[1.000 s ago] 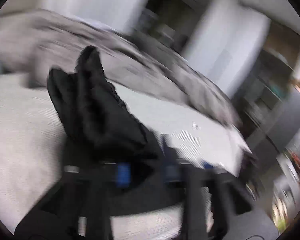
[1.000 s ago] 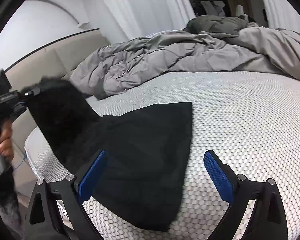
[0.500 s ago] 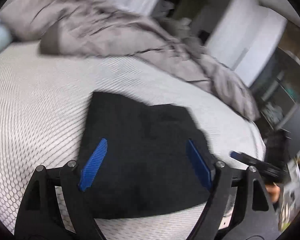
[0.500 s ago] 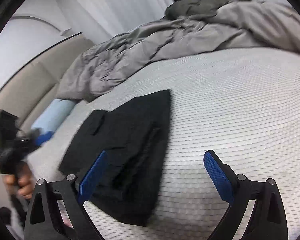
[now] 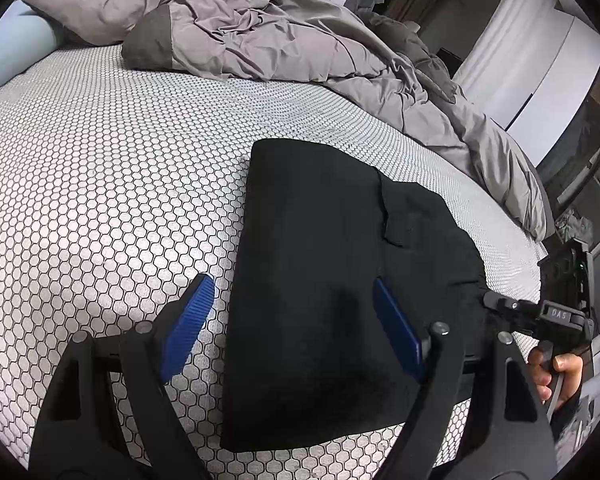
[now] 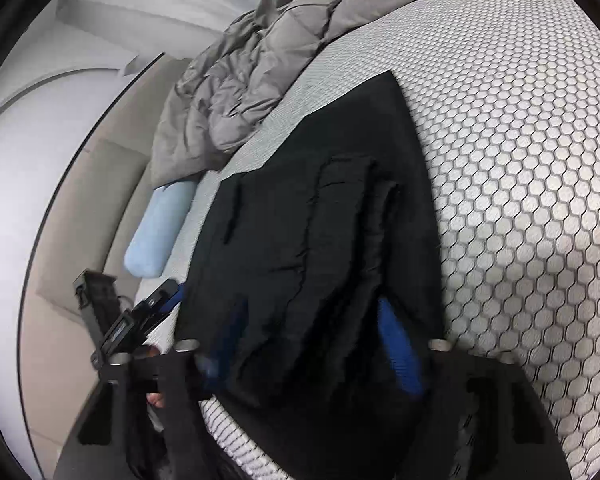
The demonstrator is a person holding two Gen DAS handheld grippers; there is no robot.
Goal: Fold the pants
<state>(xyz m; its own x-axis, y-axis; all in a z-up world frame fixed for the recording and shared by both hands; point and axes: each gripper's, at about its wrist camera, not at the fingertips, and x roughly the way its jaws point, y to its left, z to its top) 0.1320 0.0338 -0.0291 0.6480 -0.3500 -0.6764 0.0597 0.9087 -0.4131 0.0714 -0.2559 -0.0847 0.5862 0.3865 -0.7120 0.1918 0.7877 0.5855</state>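
Note:
The black pants lie folded in a flat rectangle on the honeycomb-patterned mattress. My left gripper hovers open over their near left edge, with one blue pad above the mattress and the other above the cloth. It holds nothing. My right gripper is at the near end of the pants. Its jaws are closing, with bunched layers of black cloth between the blue pads. The left wrist view shows the right gripper at the cloth's right edge, held by a hand.
A rumpled grey duvet is piled along the far side of the bed. A light blue bolster lies against the beige headboard. White wardrobes and dark shelves stand beyond the bed's right side.
The left gripper let go of the lifted pants and came down; they now lie flat and folded. The right gripper rolled, dropped to the near end, and its jaws narrowed around the cloth.

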